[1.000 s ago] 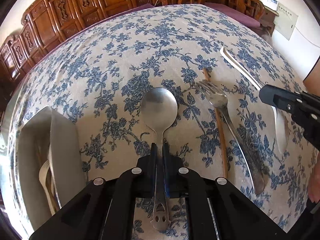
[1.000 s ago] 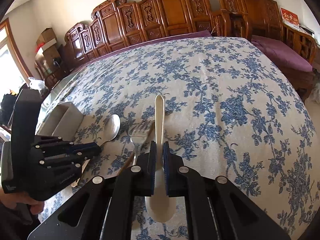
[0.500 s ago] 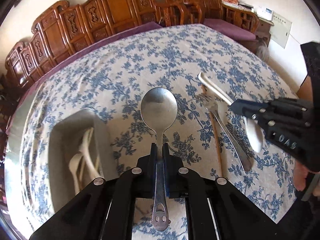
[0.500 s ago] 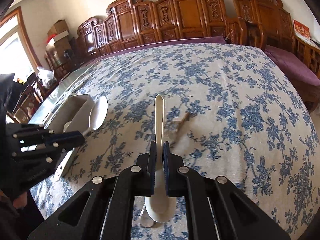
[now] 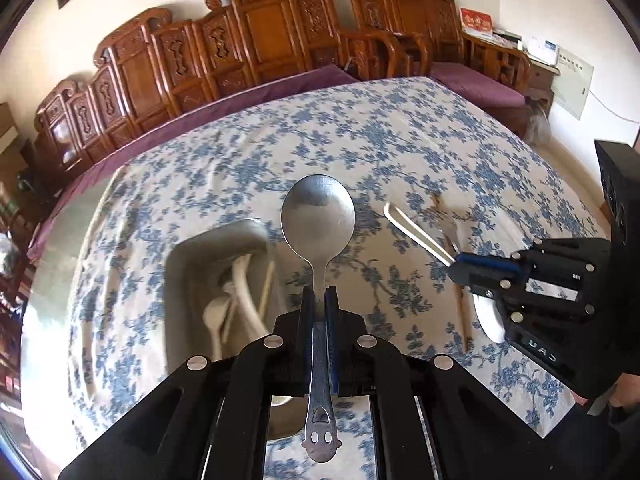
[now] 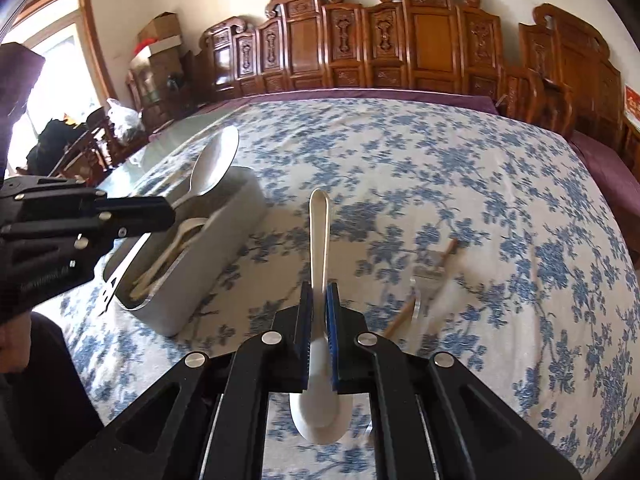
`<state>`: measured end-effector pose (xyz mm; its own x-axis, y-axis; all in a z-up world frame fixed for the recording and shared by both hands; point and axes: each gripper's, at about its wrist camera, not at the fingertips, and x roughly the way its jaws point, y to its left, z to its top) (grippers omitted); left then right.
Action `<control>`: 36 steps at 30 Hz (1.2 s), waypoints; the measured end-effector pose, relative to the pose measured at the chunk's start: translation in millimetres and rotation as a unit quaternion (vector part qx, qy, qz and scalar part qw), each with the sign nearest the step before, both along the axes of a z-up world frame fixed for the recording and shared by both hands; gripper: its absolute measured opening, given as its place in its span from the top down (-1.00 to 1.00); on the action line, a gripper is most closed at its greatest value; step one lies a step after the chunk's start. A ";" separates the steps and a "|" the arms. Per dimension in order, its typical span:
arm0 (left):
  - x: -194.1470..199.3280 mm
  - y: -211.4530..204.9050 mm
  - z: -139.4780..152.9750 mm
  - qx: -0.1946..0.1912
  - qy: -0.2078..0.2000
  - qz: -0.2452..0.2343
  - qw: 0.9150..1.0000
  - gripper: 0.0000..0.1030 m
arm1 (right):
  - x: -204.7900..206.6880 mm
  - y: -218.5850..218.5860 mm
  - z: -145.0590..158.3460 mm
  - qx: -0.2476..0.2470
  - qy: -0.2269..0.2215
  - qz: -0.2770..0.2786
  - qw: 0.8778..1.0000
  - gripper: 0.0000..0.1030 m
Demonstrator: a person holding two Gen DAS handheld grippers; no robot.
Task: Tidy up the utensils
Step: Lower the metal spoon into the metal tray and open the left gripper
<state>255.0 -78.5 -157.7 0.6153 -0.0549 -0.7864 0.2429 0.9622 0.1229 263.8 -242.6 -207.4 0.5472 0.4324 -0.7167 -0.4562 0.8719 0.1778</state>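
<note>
Over the box [image 5: 216, 280] of white utensils on the left, our left gripper [image 5: 319, 300] clamps a metal spoon [image 5: 318, 216] by its handle, bowl forward. Next, our right gripper [image 6: 319, 300] pinches a white spoon [image 6: 319, 232], handle forward. Rightmost, a fork [image 6: 430, 280] and chopstick [image 6: 450, 248] lie on the cloth [image 6: 440, 160].

You have carved wooden chairs [image 6: 416, 40] along the table's far edge, and a blue-flowered tablecloth [image 6: 460, 184] covers the tabletop.
</note>
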 end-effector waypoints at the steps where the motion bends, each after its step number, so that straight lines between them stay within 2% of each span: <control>1: -0.8 3.1 1.4 0.000 -0.001 0.003 1.000 0.90 | -1.6 2.8 0.6 0.001 0.001 0.005 1.000 0.84; 10: 10.5 47.9 -3.0 0.015 -0.004 0.038 0.999 0.90 | -6.0 12.4 0.7 0.001 0.004 0.020 1.000 0.84; 21: 44.6 83.4 -56.8 0.004 0.035 0.079 0.996 0.90 | -2.2 10.7 -7.3 -0.003 0.012 0.020 1.000 0.84; 27: 55.2 88.0 -76.5 0.008 0.055 0.080 0.995 0.90 | 0.0 9.4 -10.1 -0.004 0.016 0.019 1.000 0.84; 36: 60.1 89.8 -82.4 0.005 0.061 0.079 0.995 0.89 | 0.1 10.6 -12.0 -0.013 0.017 0.019 1.000 0.84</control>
<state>315.1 11.4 -240.1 0.5147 0.0442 -0.8562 0.1019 0.9884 0.1122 263.9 -232.0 -219.4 0.5058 0.4335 -0.7458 -0.4823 0.8589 0.1721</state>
